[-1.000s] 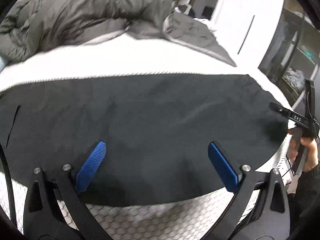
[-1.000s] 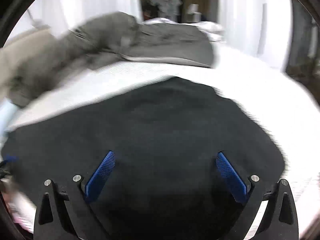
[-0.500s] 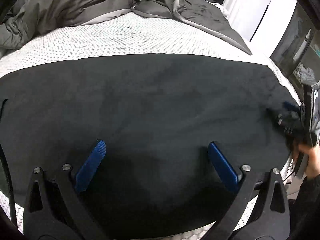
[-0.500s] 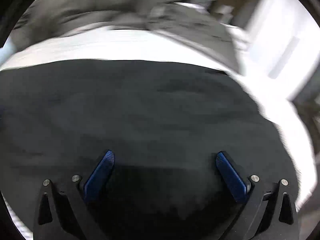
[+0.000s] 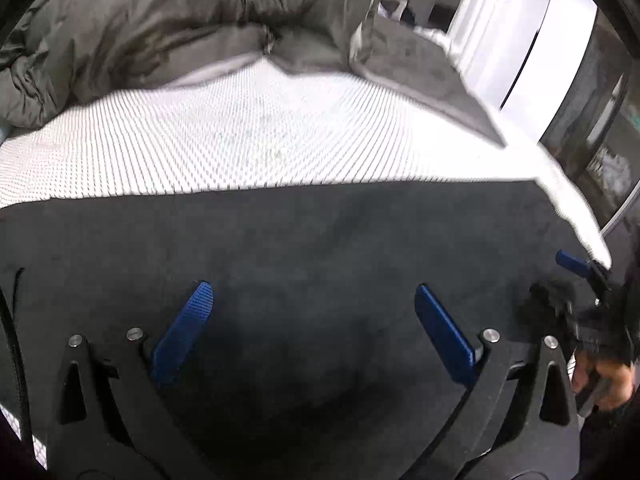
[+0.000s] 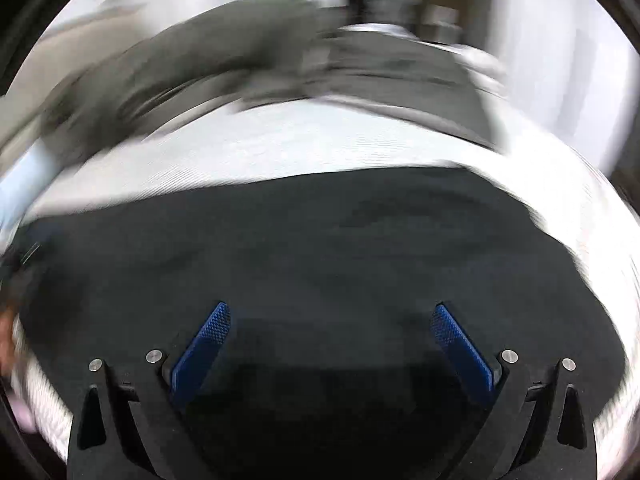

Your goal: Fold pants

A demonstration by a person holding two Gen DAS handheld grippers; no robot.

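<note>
From your left wrist camera, your left gripper point(image 5: 312, 312) has its blue pads point(image 5: 182, 336) spread wide with nothing between them, hovering over the black pants point(image 5: 320, 248), which lie spread flat across the near part of the bed. No brand, label or writing can be read anywhere here. At the right edge you can see your right gripper point(image 5: 576, 280) at the end of the pants, with your hand point(image 5: 600, 376) on its grip; it is too blurred there to tell whether it has hold of cloth. The bed is covered with a white textured mattress cover point(image 5: 248, 140), and a rumpled grey duvet point(image 5: 168, 28) is heaped along its far side. Beyond that stands a white wall panel point(image 5: 516, 40).

From your right wrist camera, your right gripper point(image 6: 330, 330) shows its pads point(image 6: 460, 344) wide apart and empty above the pants point(image 6: 320, 248). This view is smeared by motion, so no lettering is legible. The white cover point(image 6: 280, 148) and the duvet point(image 6: 224, 48) lie beyond, with pale curtains point(image 6: 560, 32) at the back.
</note>
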